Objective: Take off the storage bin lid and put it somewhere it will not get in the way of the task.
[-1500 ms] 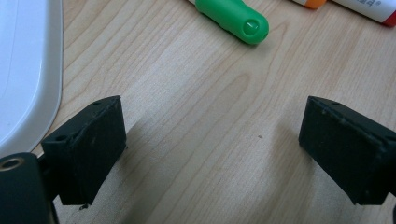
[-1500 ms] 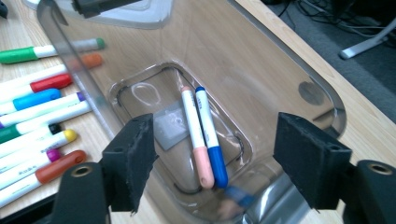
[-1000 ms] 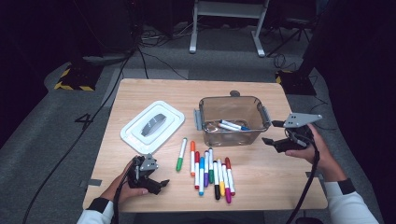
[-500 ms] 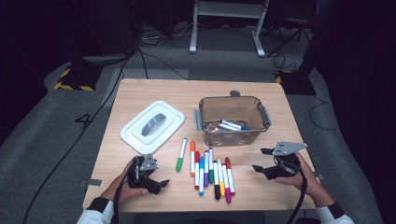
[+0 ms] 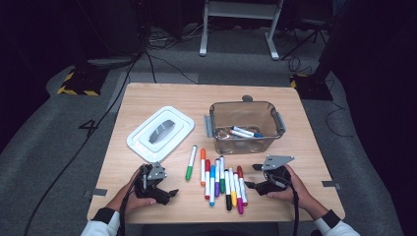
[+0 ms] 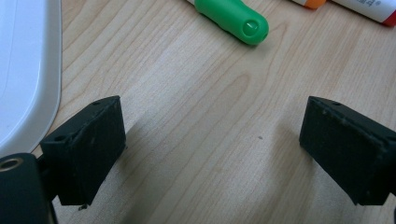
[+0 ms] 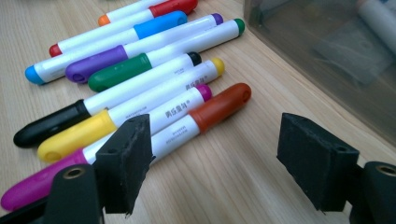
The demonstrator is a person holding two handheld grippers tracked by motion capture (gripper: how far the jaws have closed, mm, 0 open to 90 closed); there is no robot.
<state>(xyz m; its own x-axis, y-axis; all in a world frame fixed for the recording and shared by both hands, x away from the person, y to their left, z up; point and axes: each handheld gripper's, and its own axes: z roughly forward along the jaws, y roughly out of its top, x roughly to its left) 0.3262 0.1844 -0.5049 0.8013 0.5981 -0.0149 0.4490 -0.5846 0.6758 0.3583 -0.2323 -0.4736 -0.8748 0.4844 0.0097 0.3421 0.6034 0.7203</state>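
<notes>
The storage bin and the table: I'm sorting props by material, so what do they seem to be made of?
The storage bin looks like smoky translucent plastic, fairly glossy: the markers inside show through its wall. The table has a matte, light wood-grain top with visible streaks; whether it is solid wood or laminate cannot be told.

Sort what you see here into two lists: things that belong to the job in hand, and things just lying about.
Belongs to the job:
- row of markers
- clear bin, two markers already inside
- right gripper, jaws open beside the red marker

Lying about:
- white lid
- green marker, apart from the row
- left gripper, open on bare table
</notes>
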